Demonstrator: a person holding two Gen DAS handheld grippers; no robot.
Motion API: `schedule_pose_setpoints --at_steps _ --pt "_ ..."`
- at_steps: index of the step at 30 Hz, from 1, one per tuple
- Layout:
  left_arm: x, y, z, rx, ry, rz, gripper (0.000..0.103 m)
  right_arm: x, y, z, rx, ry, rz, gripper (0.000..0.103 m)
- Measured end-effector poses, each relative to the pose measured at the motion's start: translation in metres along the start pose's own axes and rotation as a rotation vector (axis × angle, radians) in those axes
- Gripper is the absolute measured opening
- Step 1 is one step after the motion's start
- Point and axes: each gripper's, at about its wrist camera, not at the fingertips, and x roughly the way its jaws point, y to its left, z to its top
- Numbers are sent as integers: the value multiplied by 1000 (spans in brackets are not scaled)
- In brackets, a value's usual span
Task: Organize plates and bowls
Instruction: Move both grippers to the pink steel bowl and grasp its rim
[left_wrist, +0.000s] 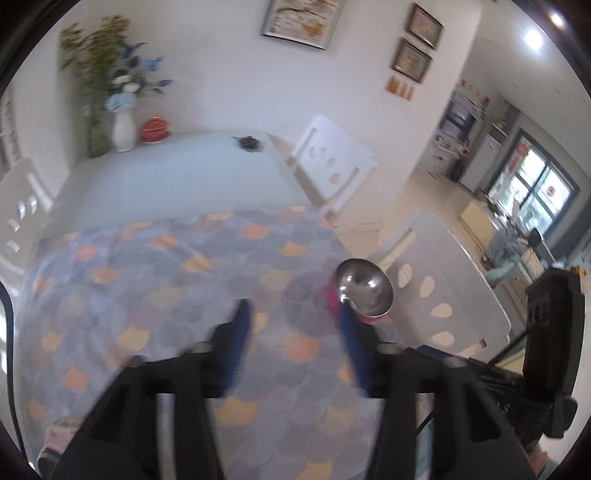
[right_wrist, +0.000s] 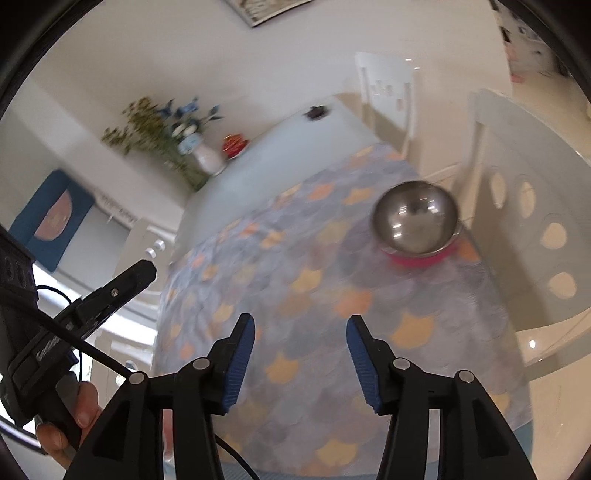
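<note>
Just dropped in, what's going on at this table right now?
A person holds a gripper in each hand over the patterned tablecloth. Both the left gripper and the right gripper are open and empty. A steel bowl sits nested in a pink bowl near the cloth's right edge, untouched.

A polished steel bowl (right_wrist: 415, 218), glossy and mirror-smooth, is seen nested in a pink plastic bowl (right_wrist: 424, 258) on a matt printed cloth (right_wrist: 314, 295); ribbed blue pads (right_wrist: 240, 362) are fitted to matt black plastic fingers.

The black left gripper with blue pads (left_wrist: 291, 314) is pointing downward, jaws parted, nothing between them. The matching black right gripper (right_wrist: 301, 326) is tilting down likewise, gaping empty.
</note>
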Motion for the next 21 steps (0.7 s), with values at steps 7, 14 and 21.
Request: schedule_pose_setpoints --at_steps 7,14,21 --pt "68 -26 13 5 55 -49 68 14 -60 28 102 22 -63 51" --pt "139 -24 14 -39 169 -84 55 41 -107 58 162 20 -135 51" --pt "191 -31 11 -34 240 -116 50 73 -136 76 171 23 -196 51"
